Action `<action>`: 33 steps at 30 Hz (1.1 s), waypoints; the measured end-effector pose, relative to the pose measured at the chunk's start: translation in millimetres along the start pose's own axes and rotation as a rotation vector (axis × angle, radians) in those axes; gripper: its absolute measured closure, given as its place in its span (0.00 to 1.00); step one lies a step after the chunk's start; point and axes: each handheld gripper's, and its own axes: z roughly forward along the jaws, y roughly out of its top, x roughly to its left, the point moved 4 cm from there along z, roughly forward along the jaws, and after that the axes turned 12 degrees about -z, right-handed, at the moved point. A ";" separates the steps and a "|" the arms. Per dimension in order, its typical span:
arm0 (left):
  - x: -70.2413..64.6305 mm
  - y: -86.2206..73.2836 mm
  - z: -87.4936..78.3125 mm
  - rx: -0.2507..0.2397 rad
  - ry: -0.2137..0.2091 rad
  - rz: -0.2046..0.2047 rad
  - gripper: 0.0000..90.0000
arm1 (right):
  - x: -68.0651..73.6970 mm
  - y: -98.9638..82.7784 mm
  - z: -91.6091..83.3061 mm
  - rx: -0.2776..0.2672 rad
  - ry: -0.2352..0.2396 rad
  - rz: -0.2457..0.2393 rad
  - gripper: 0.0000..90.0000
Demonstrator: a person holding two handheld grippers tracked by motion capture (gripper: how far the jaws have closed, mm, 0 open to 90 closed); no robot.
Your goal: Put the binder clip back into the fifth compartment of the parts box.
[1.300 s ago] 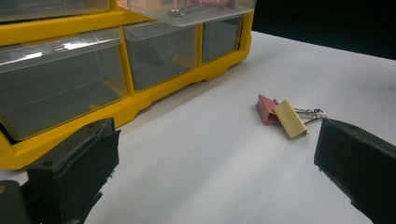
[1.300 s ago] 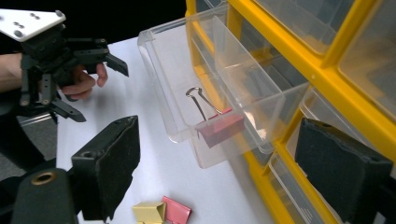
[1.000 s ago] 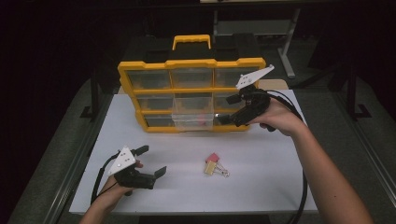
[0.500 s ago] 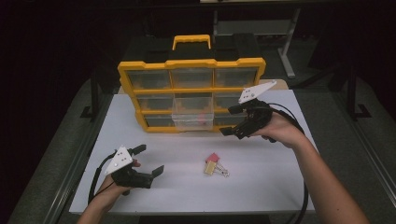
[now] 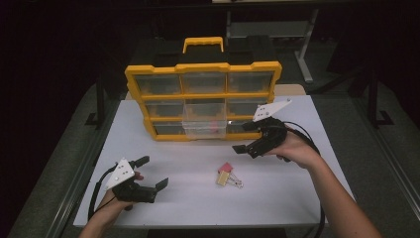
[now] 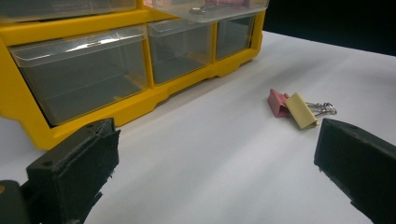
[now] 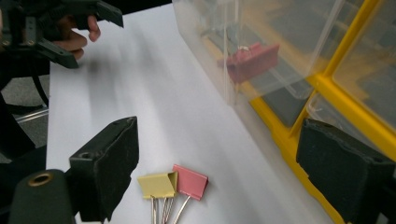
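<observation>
Looking down my right gripper, I see its jaws spread wide with nothing between them, and the two binder clips just ahead on the table. The yellow clip and the pink clip lie side by side, touching, with their wire handles pointing toward me. In the high view they rest on the white table, a little in front of the yellow organizer, whose middle clear drawer is pulled out and already has a pink clip inside.

I judge these clips light and stiff, with smooth painted metal that may slip on the pads. The folded body is the best place to pinch; the thin wire handles would swing. Because the two touch, taking one may drag the other.

My left gripper is also spread and empty, resting near the front left corner. The tabletop is flat and smooth, and the room around is dark.
</observation>
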 end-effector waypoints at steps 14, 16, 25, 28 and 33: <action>-2.7 -3.1 2.2 0.009 -0.011 0.003 0.00 | 14.2 -20.0 13.0 0.051 0.009 0.006 0.14; -3.3 -3.4 2.2 0.011 -0.013 -0.003 0.00 | 16.0 -22.0 14.4 0.056 0.008 0.009 0.14; -3.2 -4.1 2.9 0.014 -0.014 0.001 0.00 | 21.9 -32.8 20.4 0.062 0.004 0.013 0.15; -3.2 -4.4 3.5 0.013 -0.015 0.003 0.00 | 24.1 -35.8 21.4 0.056 0.003 0.018 0.15; -3.3 -4.9 3.8 0.015 -0.015 0.005 0.00 | 28.6 -40.3 25.1 0.057 0.005 0.019 0.15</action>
